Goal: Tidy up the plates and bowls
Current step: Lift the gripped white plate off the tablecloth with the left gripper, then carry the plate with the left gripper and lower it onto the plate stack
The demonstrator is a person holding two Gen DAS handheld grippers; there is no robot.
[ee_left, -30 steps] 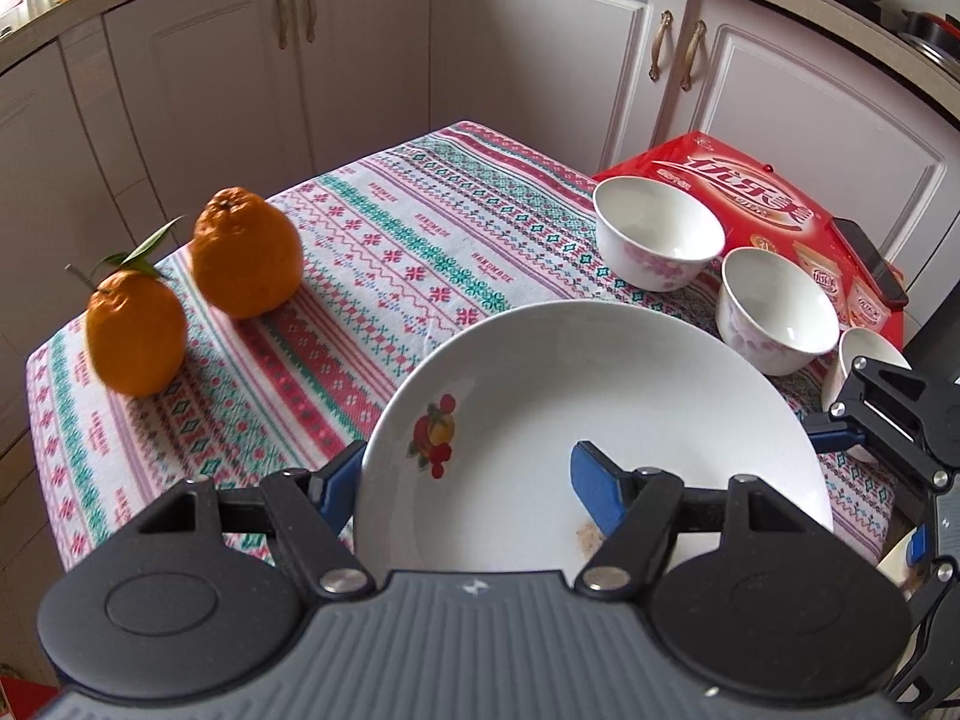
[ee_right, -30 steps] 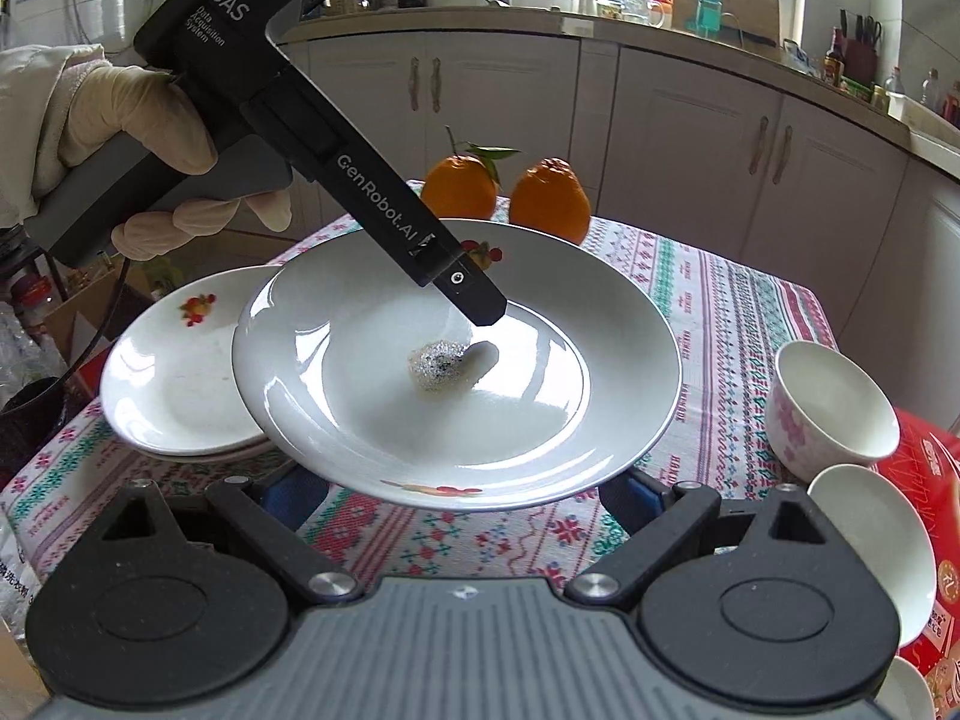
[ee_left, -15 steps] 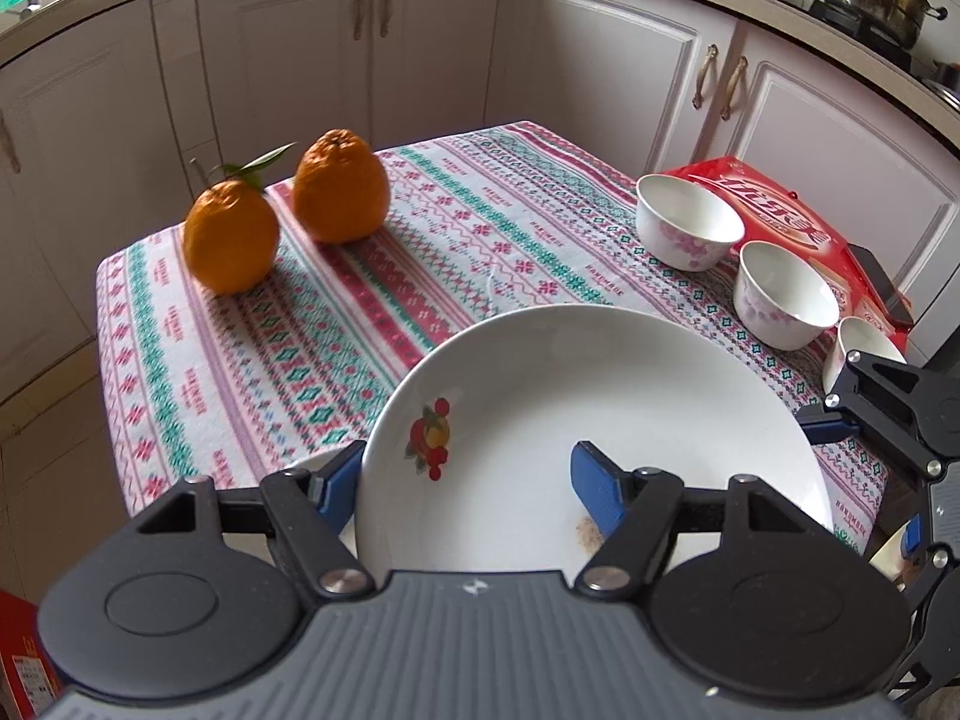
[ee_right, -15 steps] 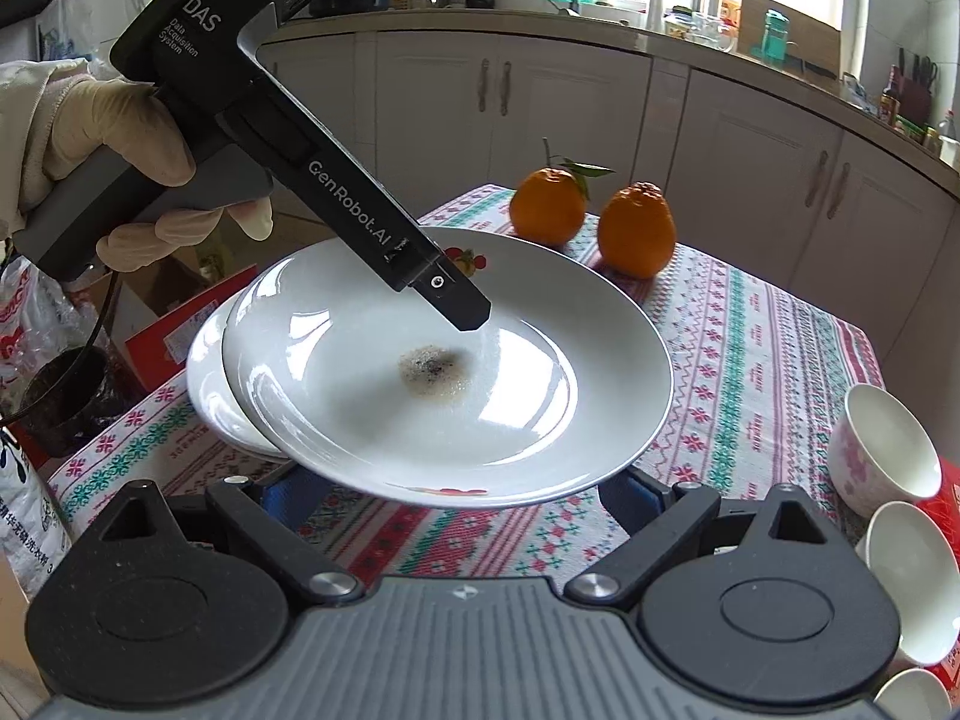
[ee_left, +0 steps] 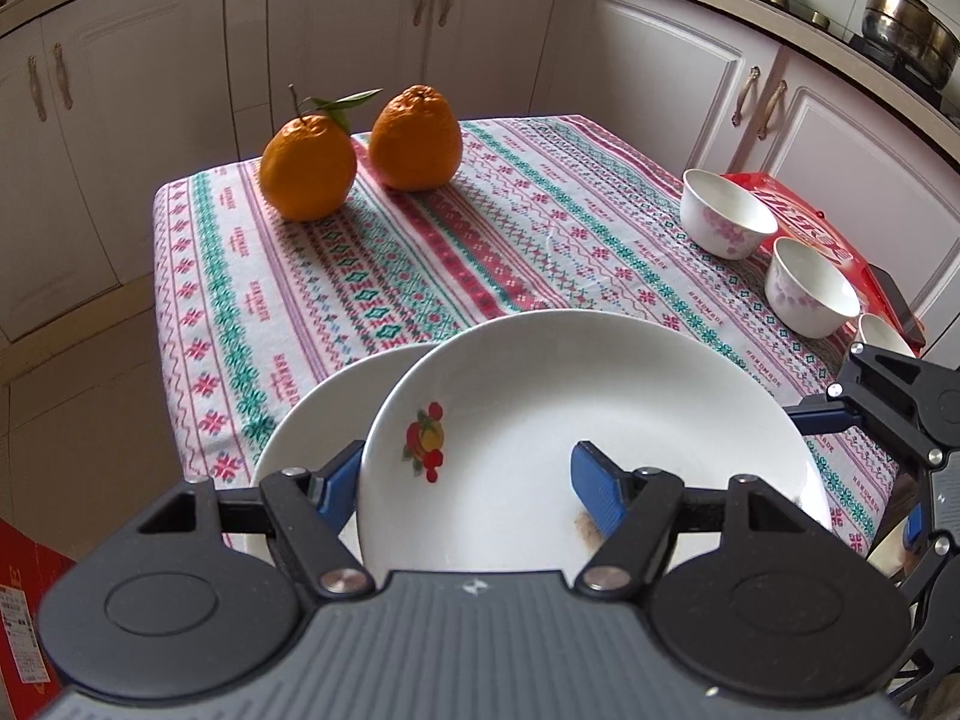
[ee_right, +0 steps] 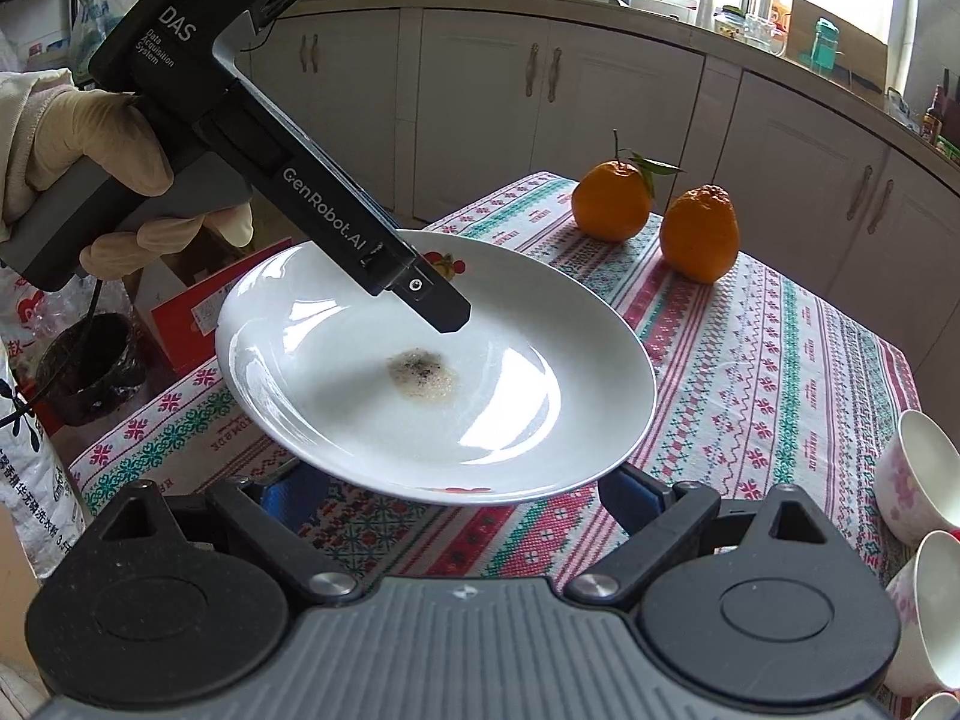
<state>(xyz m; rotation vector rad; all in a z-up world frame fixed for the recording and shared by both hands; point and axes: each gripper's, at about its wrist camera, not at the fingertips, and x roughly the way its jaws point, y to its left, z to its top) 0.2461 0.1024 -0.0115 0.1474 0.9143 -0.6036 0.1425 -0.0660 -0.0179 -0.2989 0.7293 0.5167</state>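
left gripper (ee_left: 465, 480): I've got it clamped on the rim of the plate (ee_left: 588, 414), one pad on top, one under.
right gripper (ee_right: 456, 495): jaws spread wide, nothing pinched; the plate's near rim sits over the gap.
plate: held in the air over the table's near left corner, above a second plate (ee_left: 324, 408) lying there.
bowls (ee_left: 726, 222): lined up along the right edge.
free room: the middle of the tablecloth (ee_left: 480, 240) is bare, oranges (ee_left: 309, 168) sit at the far edge.

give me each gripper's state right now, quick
left gripper: shut on the plate, gripping its rim
right gripper: open, holding nothing
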